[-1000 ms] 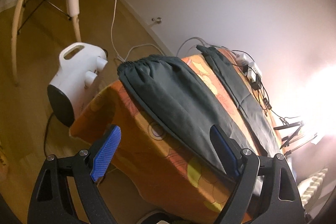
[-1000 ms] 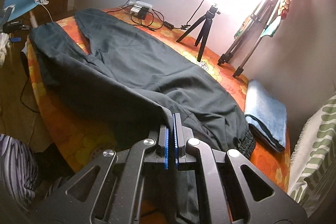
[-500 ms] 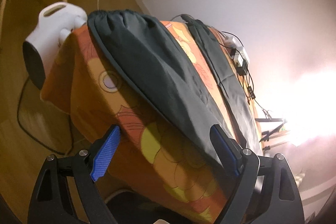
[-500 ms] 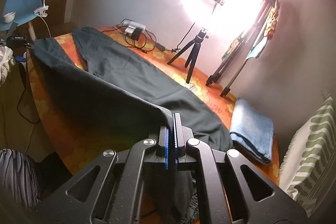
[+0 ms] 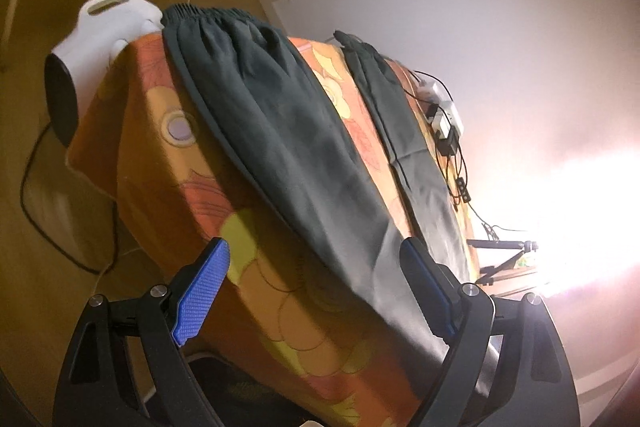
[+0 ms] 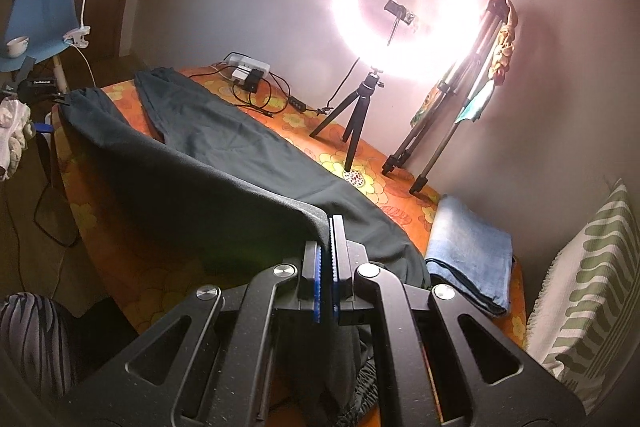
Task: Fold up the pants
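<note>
Dark green pants [image 6: 224,147] lie spread along the orange flowered table [image 6: 112,255], both legs reaching toward its far end. My right gripper [image 6: 329,251] is shut on the near edge of the pants fabric and holds it lifted off the table, so the near leg hangs as a raised sheet. In the left wrist view the near leg [image 5: 288,147] runs up the table to its gathered cuff [image 5: 204,11], with the other leg [image 5: 400,131] beside it. My left gripper [image 5: 316,287] stands open beside the table edge, its jaws wide on either side of the near leg's lower part, touching nothing.
Folded blue jeans [image 6: 468,255] lie at the table's right end. A ring light on a tripod [image 6: 360,119], a second tripod [image 6: 448,131] and a power strip with cables [image 6: 248,73] stand along the wall side. A white heater [image 5: 88,55] sits on the floor past the far end.
My right gripper has risen with the pants edge, lifting the near leg higher off the table. The left gripper has shifted and rolled, bringing the table end closer; its jaws stay wide.
</note>
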Tool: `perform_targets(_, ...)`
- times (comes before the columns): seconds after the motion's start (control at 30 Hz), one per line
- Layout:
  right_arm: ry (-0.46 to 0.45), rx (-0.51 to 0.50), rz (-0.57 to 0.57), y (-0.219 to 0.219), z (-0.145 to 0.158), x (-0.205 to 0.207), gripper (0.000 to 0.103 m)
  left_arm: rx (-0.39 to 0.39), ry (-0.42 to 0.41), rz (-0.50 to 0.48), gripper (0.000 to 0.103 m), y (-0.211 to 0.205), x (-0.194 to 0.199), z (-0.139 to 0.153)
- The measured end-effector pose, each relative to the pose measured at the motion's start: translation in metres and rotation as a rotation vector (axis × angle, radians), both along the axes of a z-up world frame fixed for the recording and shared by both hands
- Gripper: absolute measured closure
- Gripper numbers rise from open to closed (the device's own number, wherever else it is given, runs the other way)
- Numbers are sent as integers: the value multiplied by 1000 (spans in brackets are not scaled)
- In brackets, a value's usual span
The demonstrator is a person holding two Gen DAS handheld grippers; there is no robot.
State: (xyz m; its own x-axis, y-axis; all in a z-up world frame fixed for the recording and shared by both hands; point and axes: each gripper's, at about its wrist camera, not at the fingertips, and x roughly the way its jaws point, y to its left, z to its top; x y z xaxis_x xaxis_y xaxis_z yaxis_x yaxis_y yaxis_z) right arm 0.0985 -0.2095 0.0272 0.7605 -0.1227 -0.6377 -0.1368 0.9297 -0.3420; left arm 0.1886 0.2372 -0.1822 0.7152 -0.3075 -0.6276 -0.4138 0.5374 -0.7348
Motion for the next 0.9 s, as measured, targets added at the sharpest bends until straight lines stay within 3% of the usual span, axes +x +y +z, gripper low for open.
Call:
perform_targets(0.2, -24, 4, 3, 1, 11, -8, 100, -29, -16, 6, 17, -10, 10, -4)
perform_targets(0.27, -31, 4, -1, -1, 15, -11, 100, -32, -23, 22, 23, -9, 11, -6)
perform_targets(0.47, -30, 14, -24, -7, 19, -18, 100, -110, -53, 116, 61, 12, 20, -19)
perform_targets(0.53, -22, 20, -31, -8, 18, -19, 100, -129, -69, 120, 94, 17, 25, -22)
perform_targets(0.57, -14, 25, -32, -9, 16, -19, 100, -143, -76, 119, 99, 19, 28, -25)
perform_targets(0.63, 1, 31, -35, -9, 13, -19, 100, -156, -93, 116, 100, 21, 33, -26)
perform_targets(0.9, 56, 28, -42, -7, -8, -18, 100, 6, -204, 84, 102, 16, 23, 0)
